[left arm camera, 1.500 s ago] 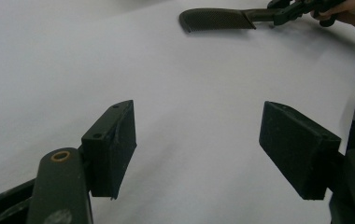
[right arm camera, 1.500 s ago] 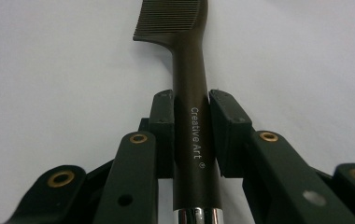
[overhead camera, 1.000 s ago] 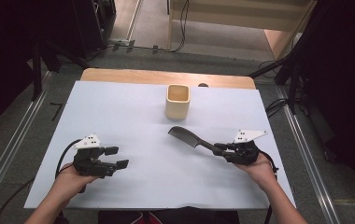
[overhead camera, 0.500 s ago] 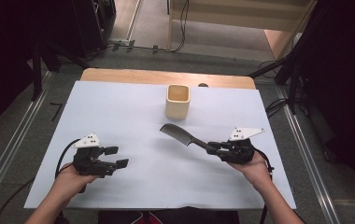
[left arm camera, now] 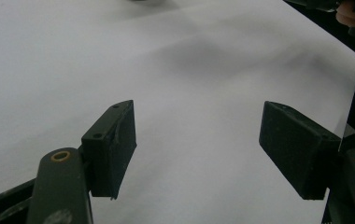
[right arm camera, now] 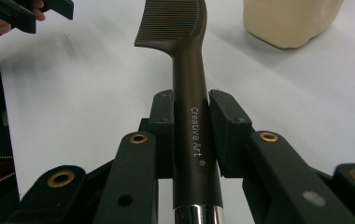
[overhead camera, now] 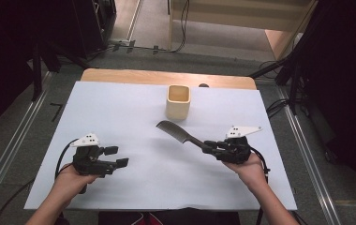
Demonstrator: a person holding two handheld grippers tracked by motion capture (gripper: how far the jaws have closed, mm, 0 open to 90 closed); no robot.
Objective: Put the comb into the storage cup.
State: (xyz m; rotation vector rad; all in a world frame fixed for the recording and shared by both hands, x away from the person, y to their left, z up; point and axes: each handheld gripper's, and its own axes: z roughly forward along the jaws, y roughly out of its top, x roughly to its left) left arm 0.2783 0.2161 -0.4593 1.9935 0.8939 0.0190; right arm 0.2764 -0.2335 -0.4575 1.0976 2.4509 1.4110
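Gripping dark comb [right arm camera: 185,56] by handle, right hand-held gripper [overhead camera: 212,149] holding it lifted over white table [overhead camera: 134,108], teeth end pointing toward beige cup [overhead camera: 178,101]. Left hand-held gripper [overhead camera: 116,157] resting nearby, jaws gaping wide, empty.

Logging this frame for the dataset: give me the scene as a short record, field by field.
held item: comb, dark, toothed end pointing toward the cup
right gripper: shut on the comb's handle
left gripper: open, holding nothing, over the white sheet
cup: beige, square, upright, apart from the comb
surface: white sheet on a wooden table
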